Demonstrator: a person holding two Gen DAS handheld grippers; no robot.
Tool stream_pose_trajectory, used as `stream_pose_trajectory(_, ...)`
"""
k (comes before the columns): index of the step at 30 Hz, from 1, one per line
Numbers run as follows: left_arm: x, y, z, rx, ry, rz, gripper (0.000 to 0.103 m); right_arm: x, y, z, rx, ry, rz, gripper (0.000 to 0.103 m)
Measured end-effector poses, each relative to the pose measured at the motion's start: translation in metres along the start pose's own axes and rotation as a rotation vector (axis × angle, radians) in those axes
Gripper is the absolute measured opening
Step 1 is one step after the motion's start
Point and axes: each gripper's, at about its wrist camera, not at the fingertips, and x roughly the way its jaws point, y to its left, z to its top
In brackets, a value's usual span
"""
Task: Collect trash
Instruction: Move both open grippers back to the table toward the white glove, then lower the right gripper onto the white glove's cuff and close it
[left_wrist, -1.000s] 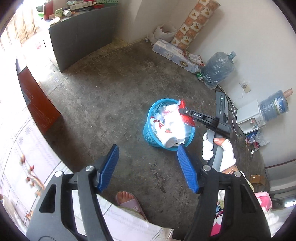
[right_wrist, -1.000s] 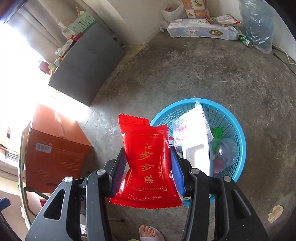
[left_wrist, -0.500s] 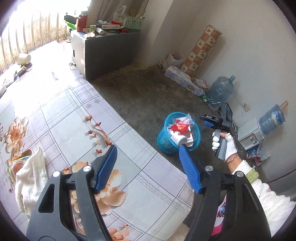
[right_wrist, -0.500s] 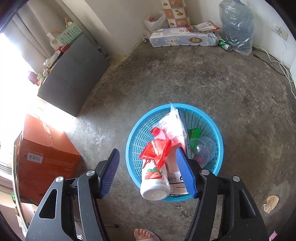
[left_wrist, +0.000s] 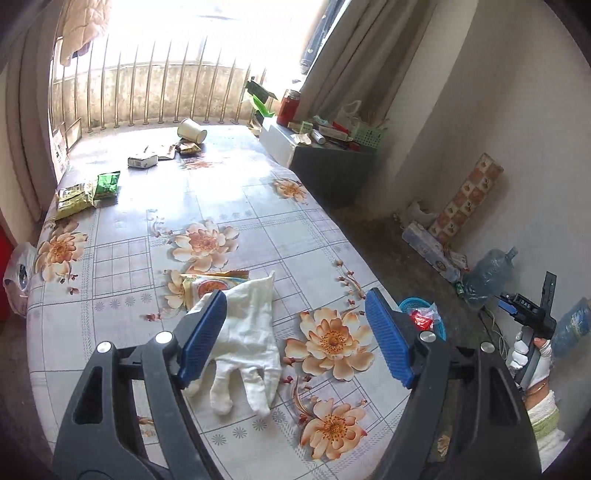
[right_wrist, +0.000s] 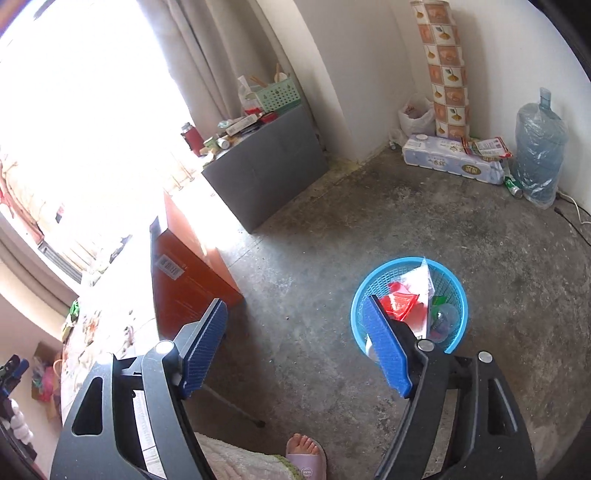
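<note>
My left gripper (left_wrist: 295, 338) is open and empty above the flowered table (left_wrist: 258, 236). A white glove (left_wrist: 245, 339) lies on the table just below and left of it, over an orange printed wrapper (left_wrist: 210, 282). Green snack packets (left_wrist: 88, 192), a small box (left_wrist: 142, 160) and a tipped paper cup (left_wrist: 191, 130) lie at the far end. My right gripper (right_wrist: 295, 349) is open and empty above the floor, left of the blue basket (right_wrist: 408, 266), which holds the red packet (right_wrist: 397, 304) and clear wrappers. The basket also shows in the left wrist view (left_wrist: 413, 303).
A red-brown cardboard box (right_wrist: 184, 273) and a grey cabinet (right_wrist: 266, 173) stand on the concrete floor. A toilet roll pack (right_wrist: 450, 164), a water jug (right_wrist: 539, 147) and a patterned roll (right_wrist: 445, 70) line the far wall. My sandalled foot (right_wrist: 304, 456) is below.
The right gripper let the red packet drop into the basket, then pulled back and up. The left gripper swung from the floor up over the table, bringing the glove into view.
</note>
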Motion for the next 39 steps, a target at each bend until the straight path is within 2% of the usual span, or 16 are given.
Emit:
stream_pose_trajectory(4,-0.021,0.043,-0.016,-0.091,-0.022,0.064,0.074,-0.016,0.063,-0.001,-0.072,0.037,0.120,0.080)
stream_pose_trajectory(8,-0.030,0.069,-0.040,-0.138,-0.021,0.109,0.074,-0.013,0.130,-0.013,-0.142,0.102,0.227,0.081)
stream_pose_trajectory(12,-0.029,0.088,-0.064,-0.173,-0.015,0.157,0.074,0.009,0.198,-0.040,-0.182,0.209,0.357,0.081)
stream_pose_trajectory(16,-0.022,0.101,-0.077,-0.173,-0.013,0.254,0.074,0.042,0.270,-0.081,-0.253,0.305,0.401,0.081)
stream_pose_trajectory(20,-0.010,0.110,-0.092,-0.125,0.028,0.351,0.074,0.071,0.332,-0.122,-0.348,0.362,0.387,0.081)
stream_pose_trajectory(25,0.001,0.122,-0.105,-0.136,0.082,0.394,0.074,0.100,0.380,-0.159,-0.473,0.370,0.294,0.081)
stream_pose_trajectory(32,0.001,0.137,-0.118,-0.162,0.090,0.428,0.075,0.117,0.401,-0.182,-0.566,0.347,0.196,0.081)
stream_pose_trajectory(39,-0.003,0.149,-0.126,-0.169,0.092,0.455,0.075,0.123,0.404,-0.186,-0.600,0.324,0.154,0.078)
